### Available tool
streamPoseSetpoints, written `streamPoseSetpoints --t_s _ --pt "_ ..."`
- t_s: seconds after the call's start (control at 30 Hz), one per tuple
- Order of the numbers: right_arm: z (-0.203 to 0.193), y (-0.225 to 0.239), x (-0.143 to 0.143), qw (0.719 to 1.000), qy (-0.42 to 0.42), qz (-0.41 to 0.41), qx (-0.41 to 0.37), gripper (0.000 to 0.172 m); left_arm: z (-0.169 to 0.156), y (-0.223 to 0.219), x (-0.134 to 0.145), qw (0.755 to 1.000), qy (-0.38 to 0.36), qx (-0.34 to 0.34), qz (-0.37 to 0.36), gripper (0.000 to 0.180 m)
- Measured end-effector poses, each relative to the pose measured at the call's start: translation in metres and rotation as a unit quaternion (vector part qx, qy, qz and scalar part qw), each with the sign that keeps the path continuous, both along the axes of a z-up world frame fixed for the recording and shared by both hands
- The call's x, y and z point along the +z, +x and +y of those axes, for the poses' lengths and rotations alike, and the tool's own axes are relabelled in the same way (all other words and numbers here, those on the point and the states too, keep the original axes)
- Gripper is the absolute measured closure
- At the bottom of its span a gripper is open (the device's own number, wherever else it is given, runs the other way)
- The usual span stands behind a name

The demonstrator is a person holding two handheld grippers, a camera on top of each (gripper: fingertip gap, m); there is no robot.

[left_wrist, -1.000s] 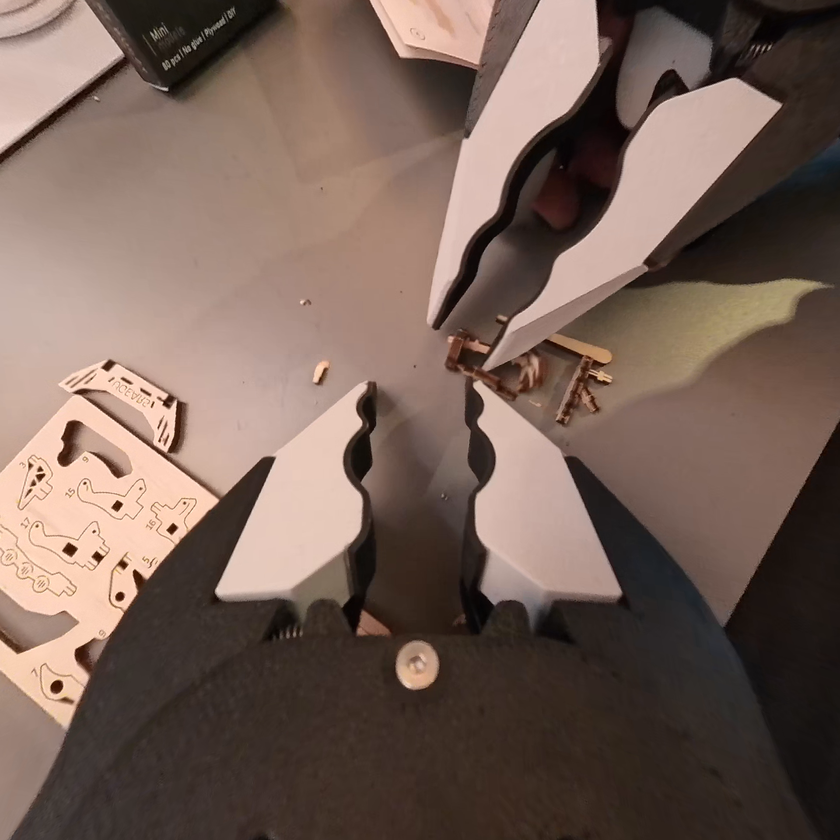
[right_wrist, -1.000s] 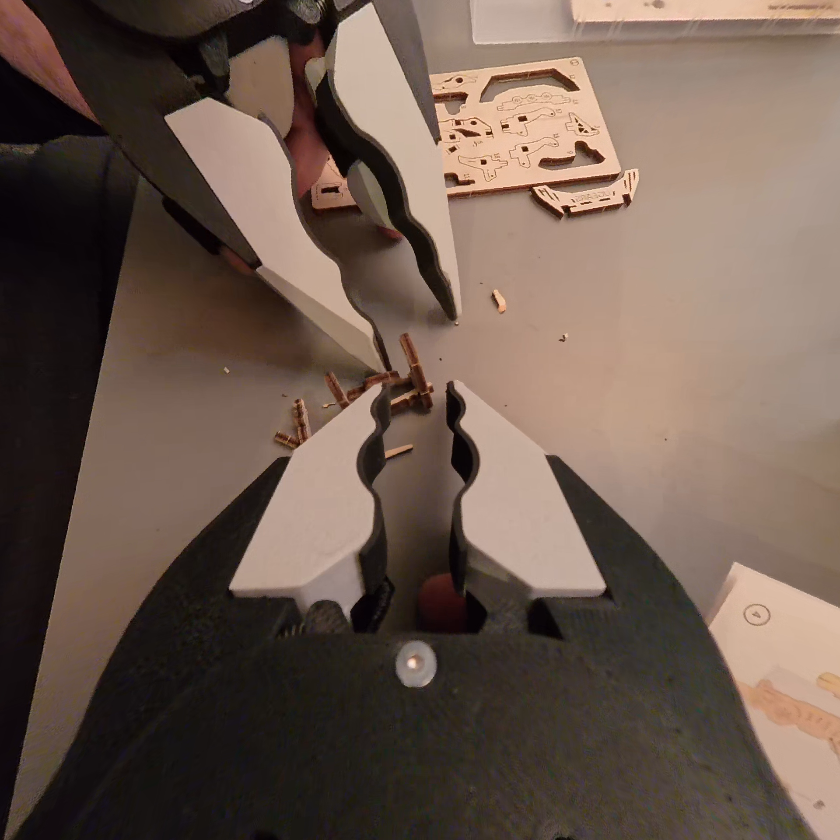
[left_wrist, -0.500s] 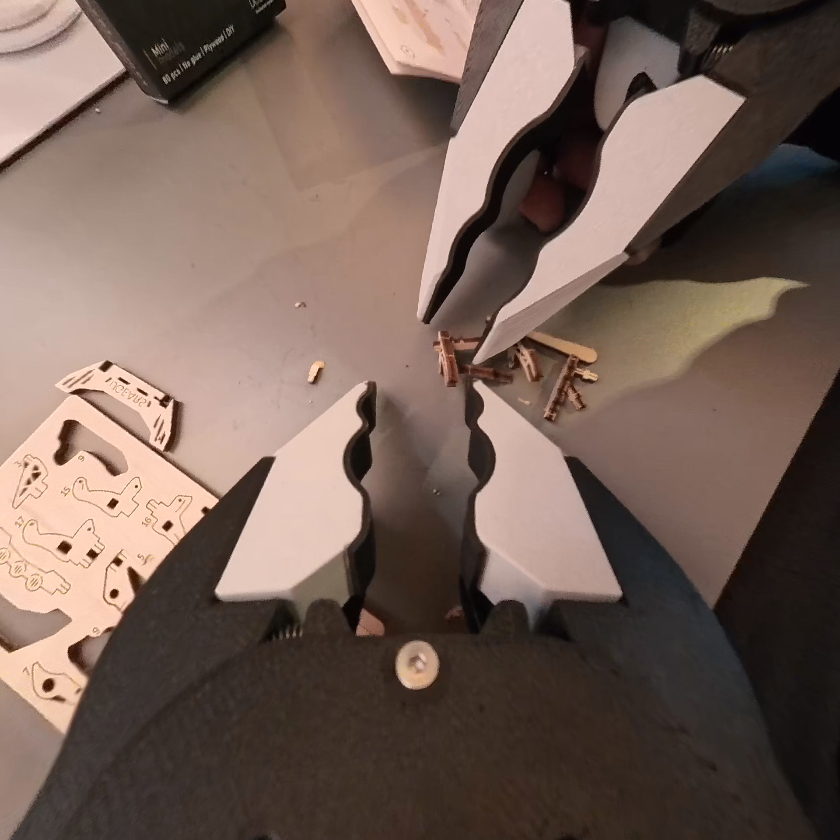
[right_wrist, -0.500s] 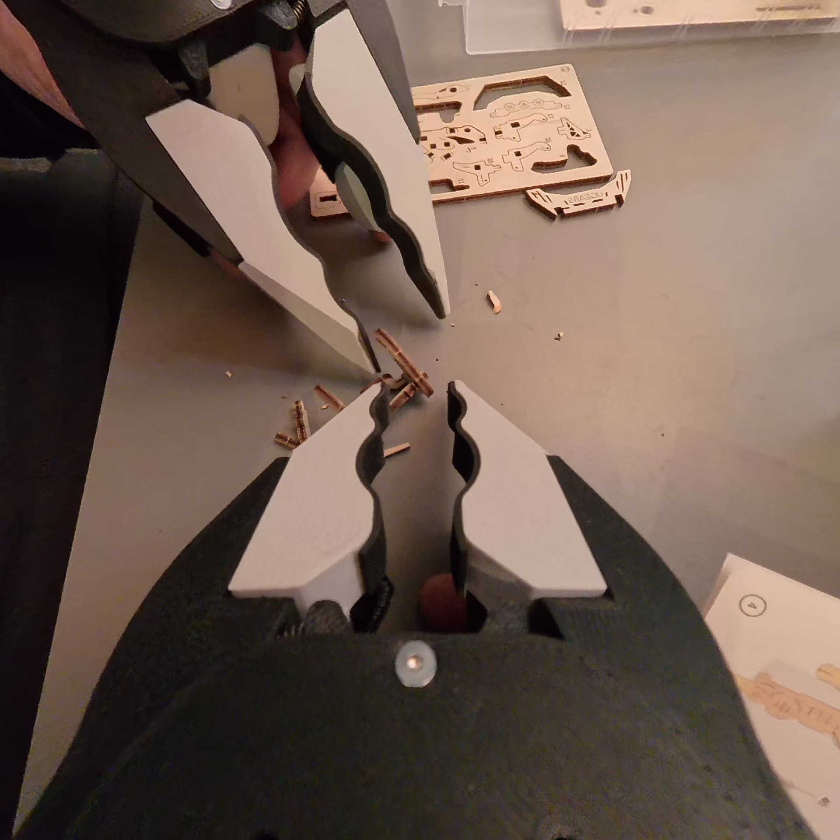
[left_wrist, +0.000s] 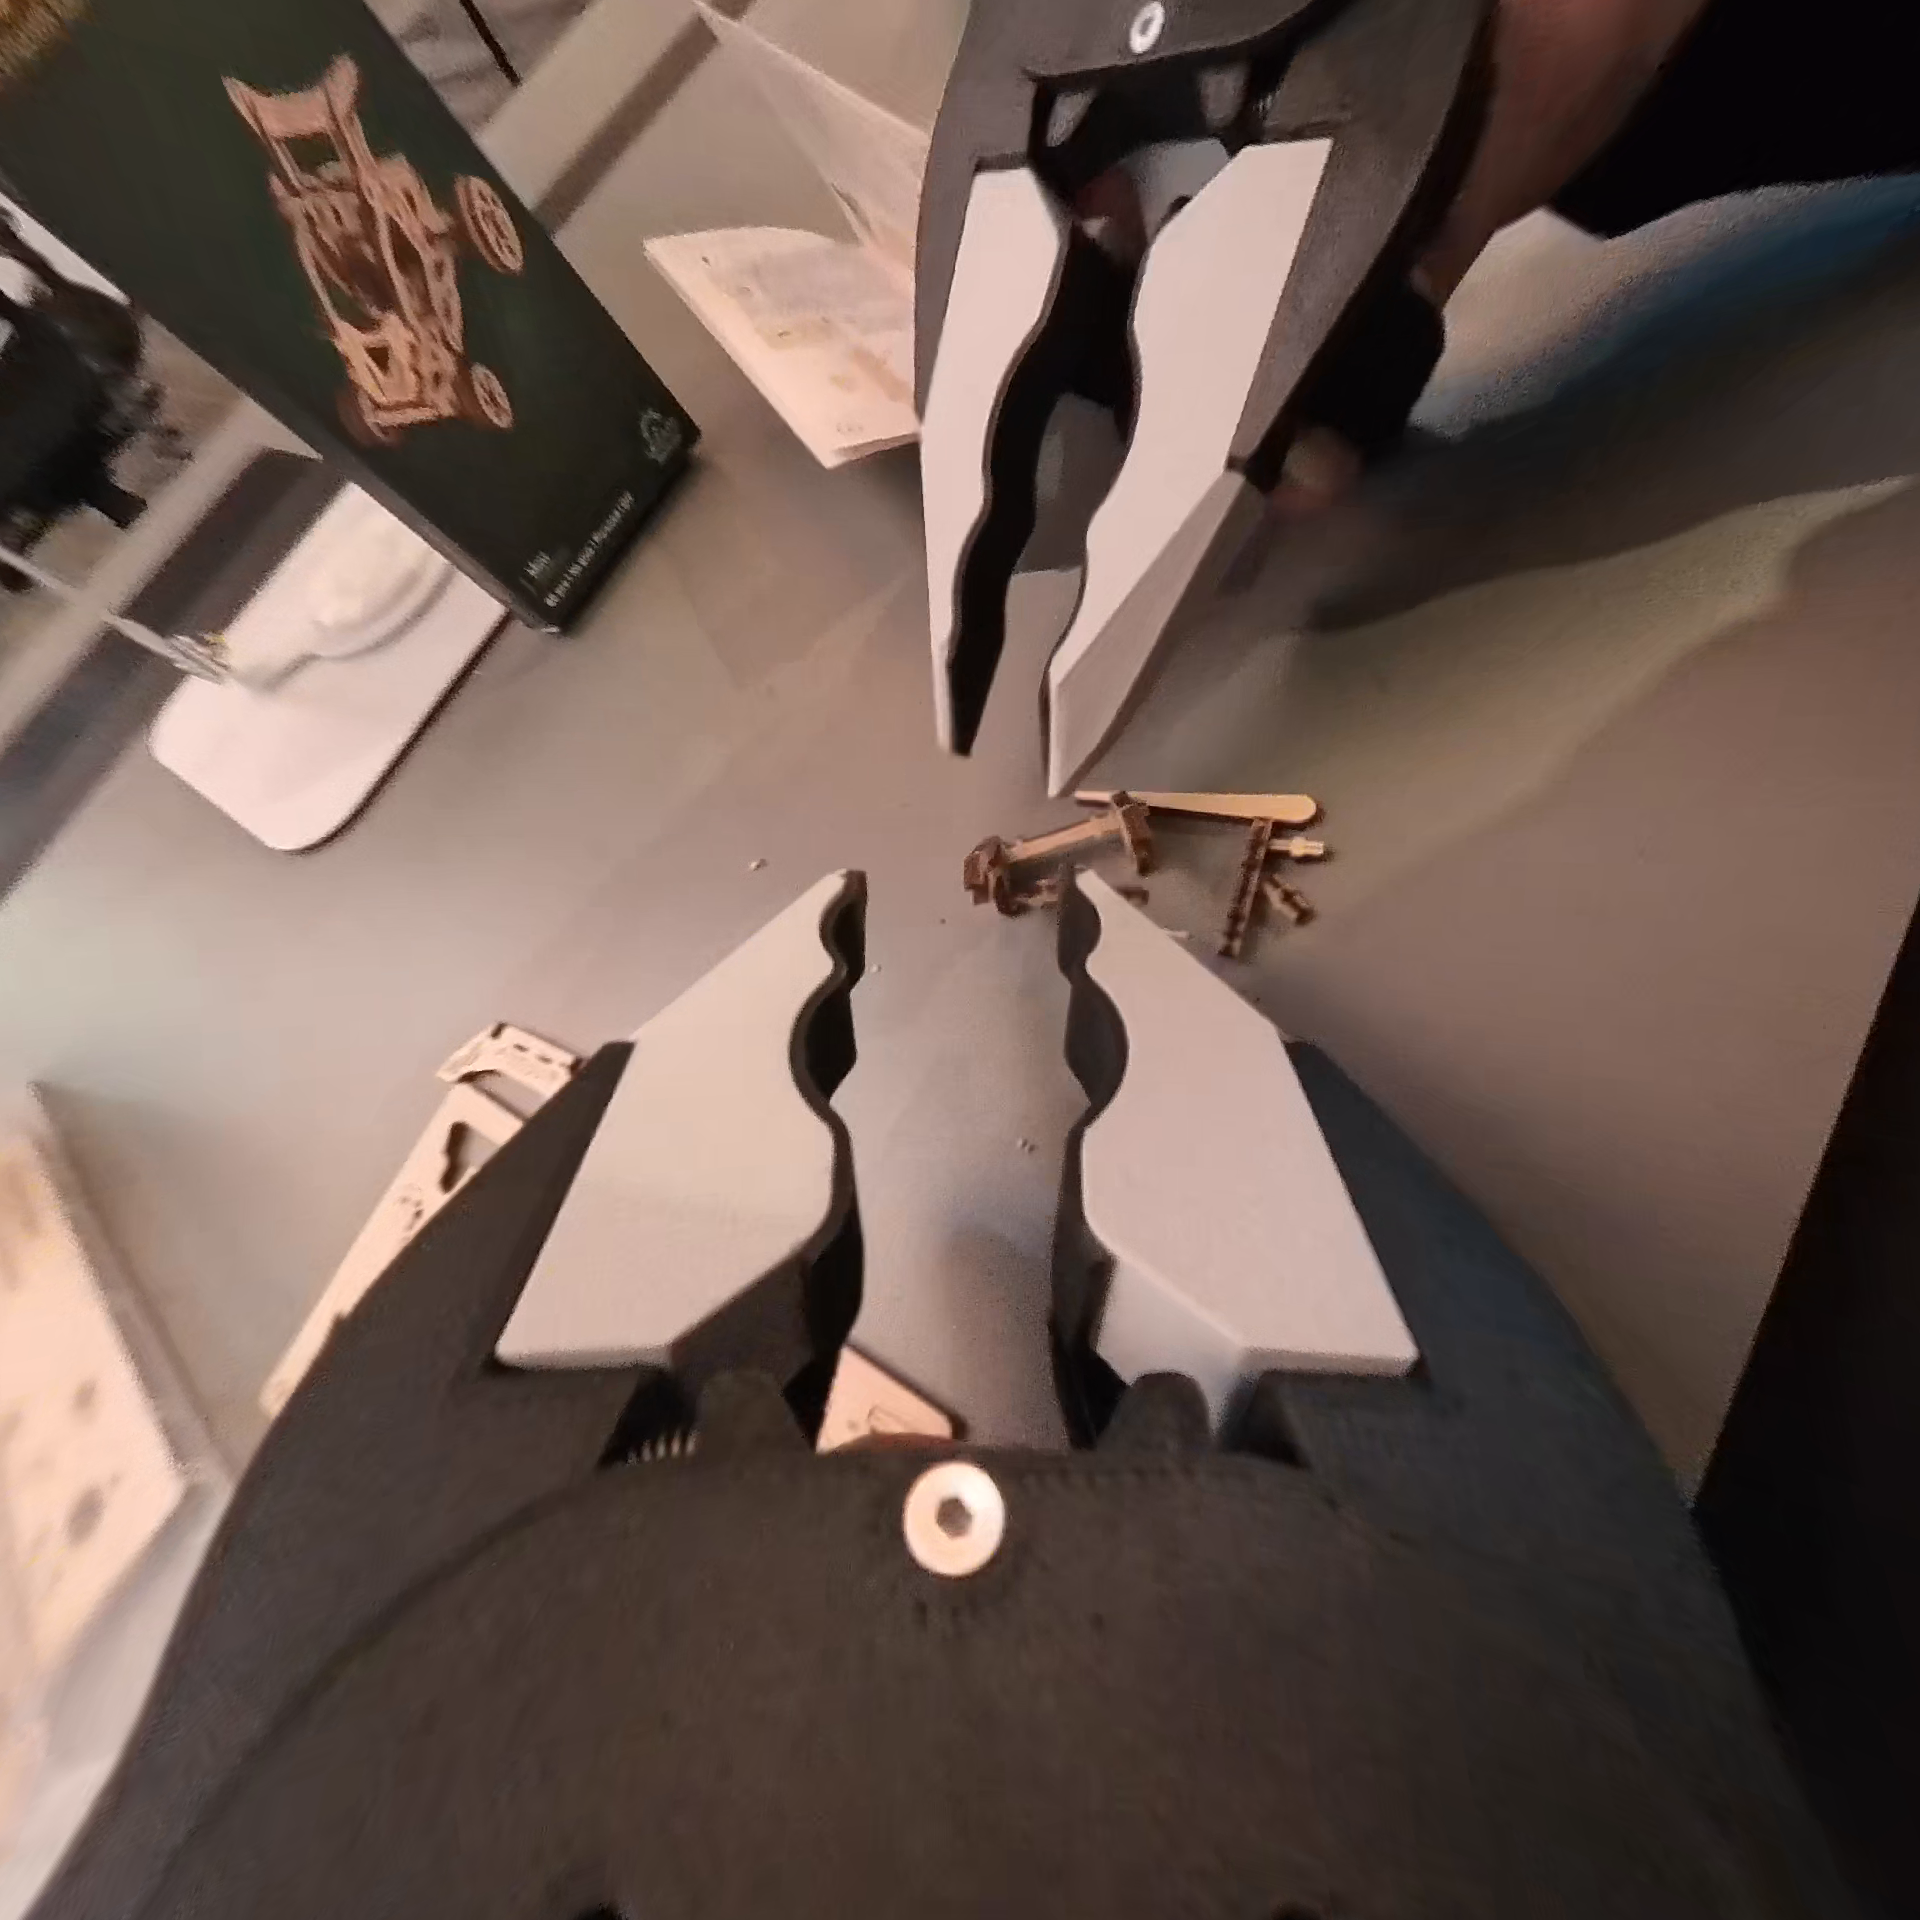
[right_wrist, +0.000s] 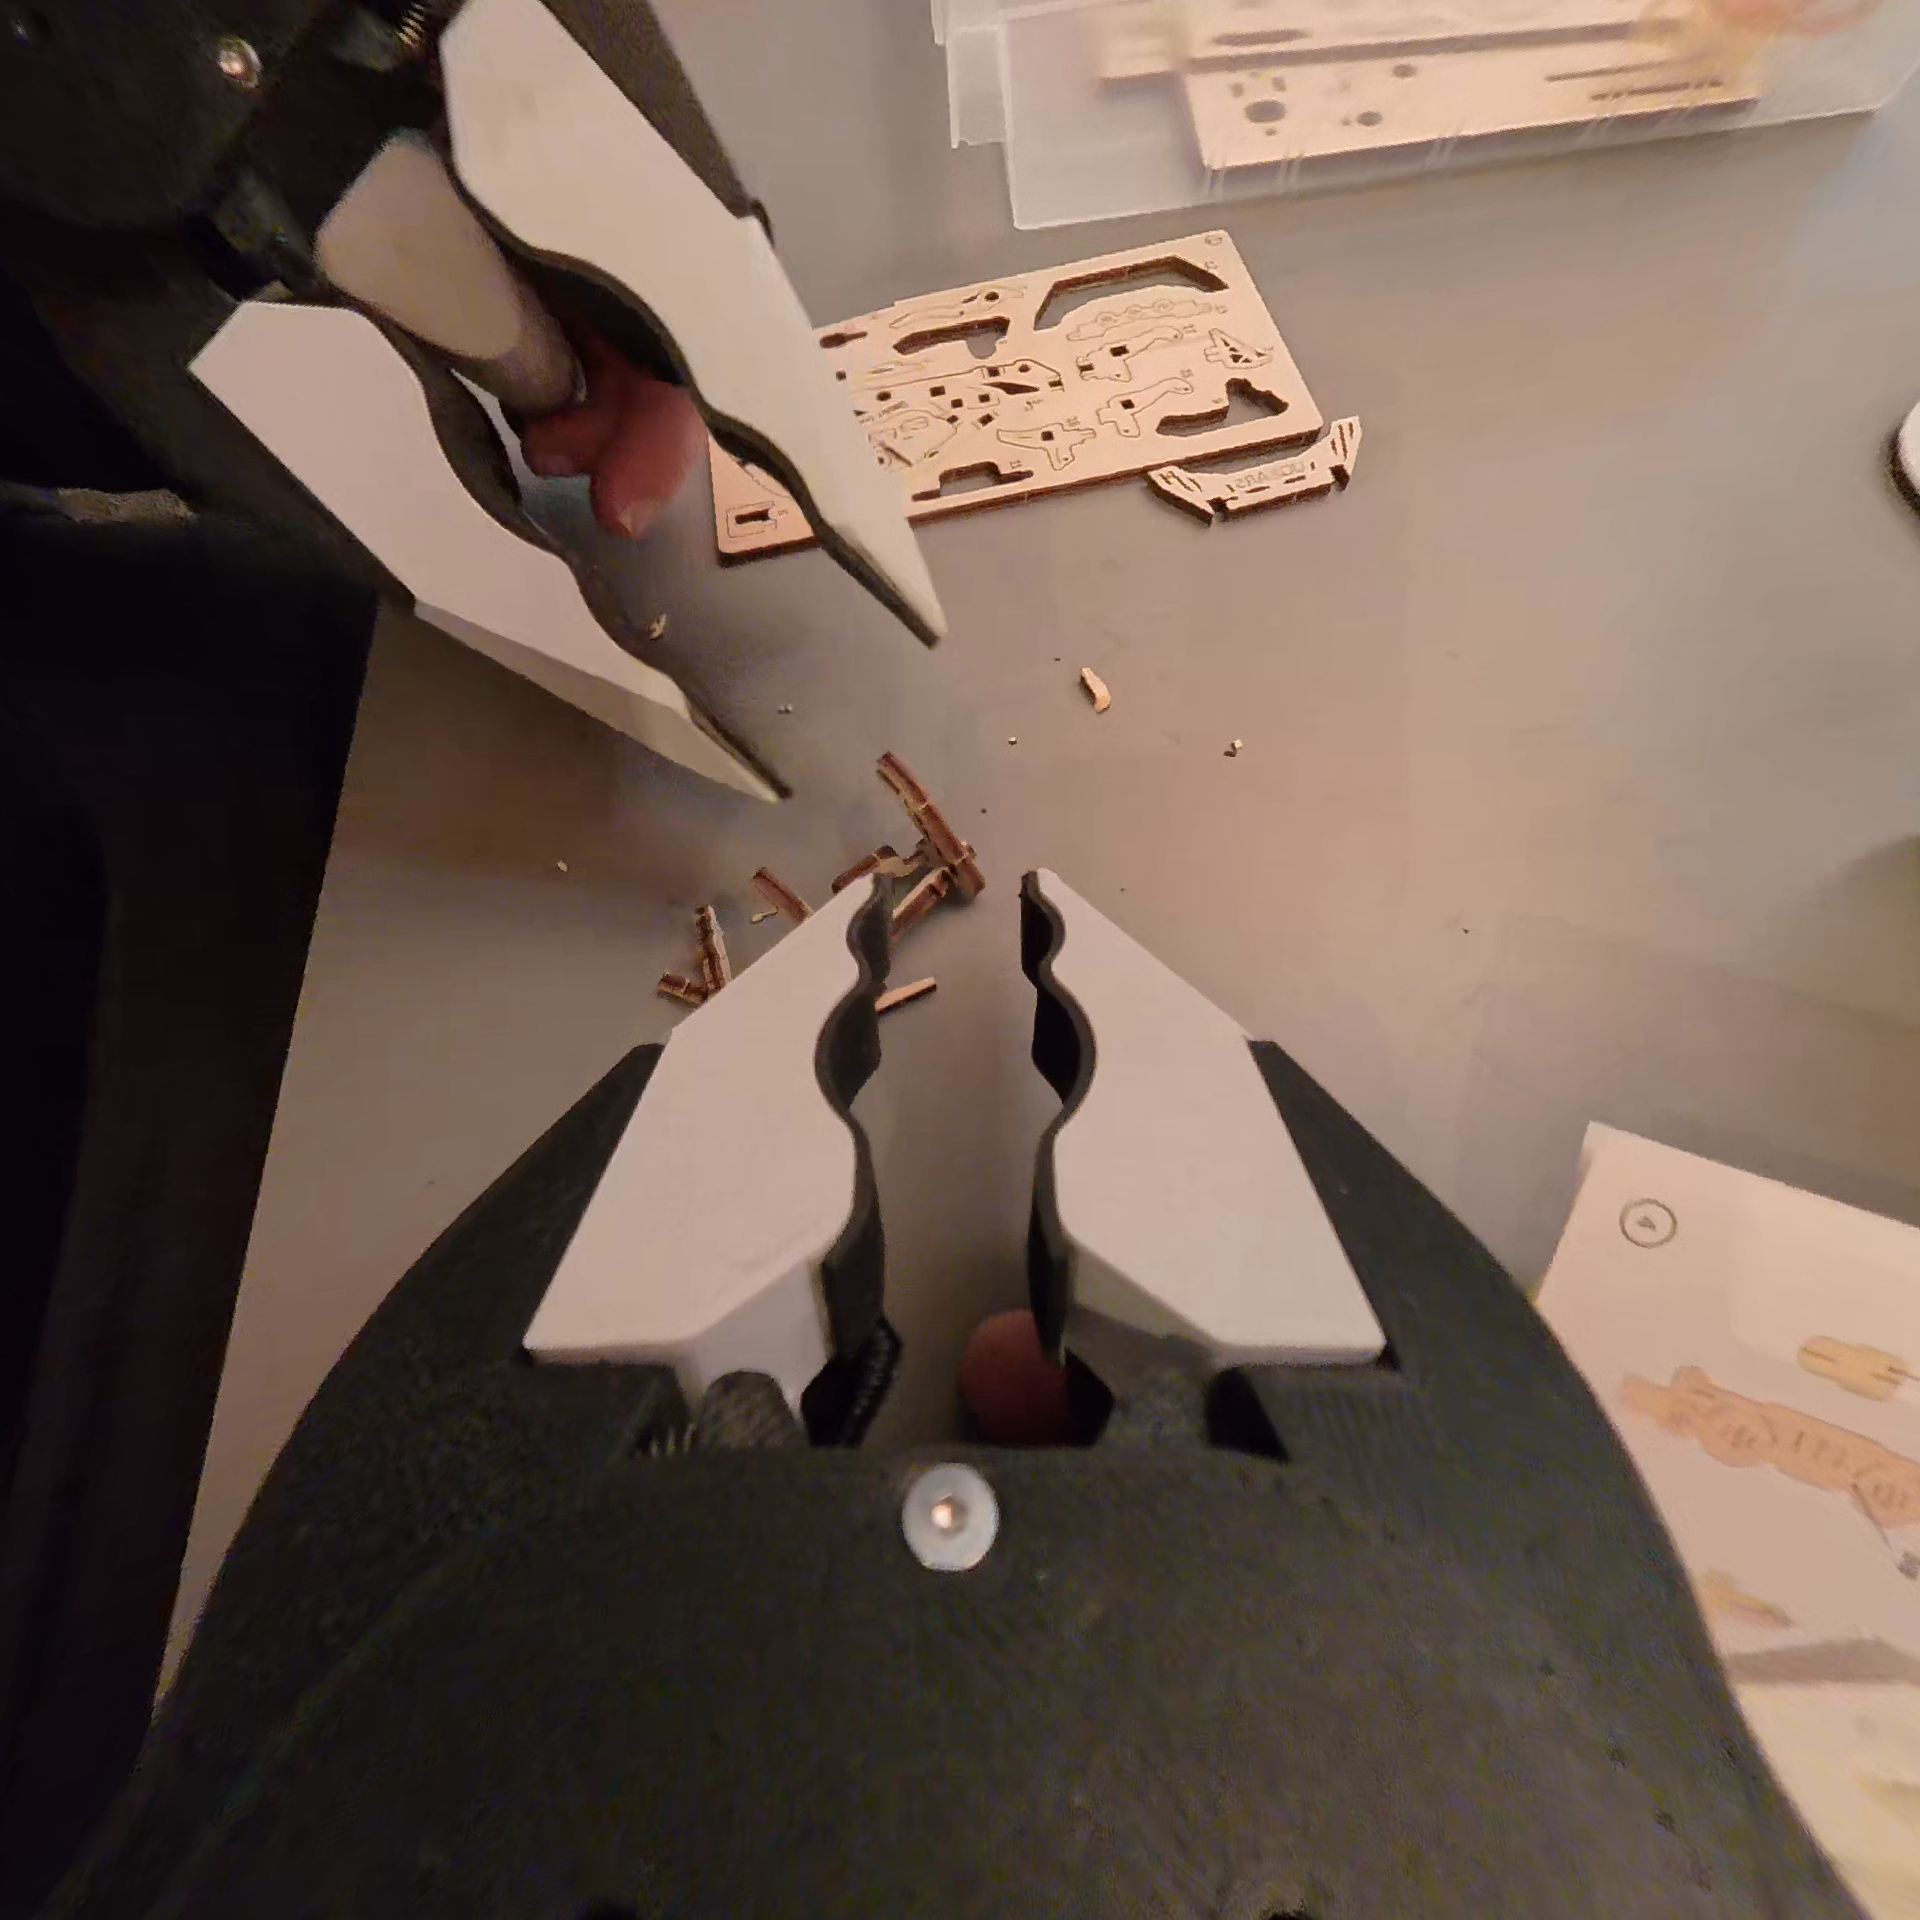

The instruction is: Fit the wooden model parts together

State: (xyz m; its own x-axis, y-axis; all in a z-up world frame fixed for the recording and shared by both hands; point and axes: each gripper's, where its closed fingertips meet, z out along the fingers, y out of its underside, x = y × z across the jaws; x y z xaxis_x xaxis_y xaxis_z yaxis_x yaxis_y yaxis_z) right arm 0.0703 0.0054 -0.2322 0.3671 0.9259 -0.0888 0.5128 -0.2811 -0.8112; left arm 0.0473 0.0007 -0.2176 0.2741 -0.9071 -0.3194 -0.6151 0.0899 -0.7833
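A small, partly joined wooden assembly (left_wrist: pixel 1060 852) lies on the grey table (left_wrist: pixel 727 727), beside a flat wooden stick (left_wrist: pixel 1216 802) and a few short notched pieces (left_wrist: pixel 1247 883). My left gripper (left_wrist: pixel 966 883) is open with nothing between its pads; the assembly lies just ahead of its right fingertip. My right gripper (right_wrist: pixel 954 881) is open too, with nothing between its pads, and the assembly (right_wrist: pixel 940 842) lies just ahead of its left fingertip. Each gripper also shows in the other's view, the right one (left_wrist: pixel 1006 764) and the left one (right_wrist: pixel 857 717), both pointing at the parts.
A plywood parts sheet (right_wrist: pixel 1060 395) and a detached curved piece (right_wrist: pixel 1257 483) lie beyond the parts. A clear box of sheets (right_wrist: pixel 1403 104) stands at the back. A black kit box (left_wrist: pixel 364 312), an instruction booklet (left_wrist: pixel 810 322) and a white pad (left_wrist: pixel 312 707) lie around. Wood crumbs (right_wrist: pixel 1093 688) dot the table. Left and right tips are no more than a few centimetres apart. The detached curved piece (right_wrist: pixel 1257 483) lies around 12 cm away from my left fingertips. Seen from the left wrist view (left_wrist: pixel 538 1067) as well.
The right gripper's fingertip has drawn back from the wooden parts it was nudging, and the small assembly has turned. The left gripper has tilted up and drawn back. Both stayed open.
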Motion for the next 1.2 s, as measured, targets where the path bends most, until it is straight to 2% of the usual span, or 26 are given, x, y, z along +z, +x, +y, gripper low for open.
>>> streamPoseSetpoints --t_s 0.2,0.33,0.47,0.7,0.93,1.07,1.2 --pt "-0.005 0.012 0.007 1.000 0.004 0.002 -0.022 0.151 -0.018 -0.012 0.016 0.998 0.048 -0.030 0.032 0.149" --pt "-0.016 0.012 0.011 0.999 0.010 0.010 -0.030 0.152 -0.020 -0.013 0.020 0.992 0.071 -0.073 0.081 0.150" --pt "-0.020 0.012 0.009 0.998 0.025 0.023 -0.048 0.156 -0.021 -0.003 0.020 0.983 0.088 -0.118 0.111 0.143" --pt "-0.024 0.016 0.010 0.998 0.017 0.032 -0.055 0.155 -0.017 0.000 0.011 0.945 0.165 -0.218 0.178 0.160" --pt "-0.023 0.016 0.009 0.998 0.011 0.029 -0.056 0.155 -0.021 0.015 -0.009 0.893 0.206 -0.315 0.246 0.163" --pt "-0.024 0.016 0.009 0.998 0.008 0.031 -0.054 0.155 -0.019 0.014 -0.019 0.877 0.220 -0.334 0.267 0.171" --pt "-0.024 0.016 0.010 0.998 0.006 0.036 -0.051 0.155 -0.014 0.011 -0.028 0.861 0.237 -0.340 0.293 0.169"
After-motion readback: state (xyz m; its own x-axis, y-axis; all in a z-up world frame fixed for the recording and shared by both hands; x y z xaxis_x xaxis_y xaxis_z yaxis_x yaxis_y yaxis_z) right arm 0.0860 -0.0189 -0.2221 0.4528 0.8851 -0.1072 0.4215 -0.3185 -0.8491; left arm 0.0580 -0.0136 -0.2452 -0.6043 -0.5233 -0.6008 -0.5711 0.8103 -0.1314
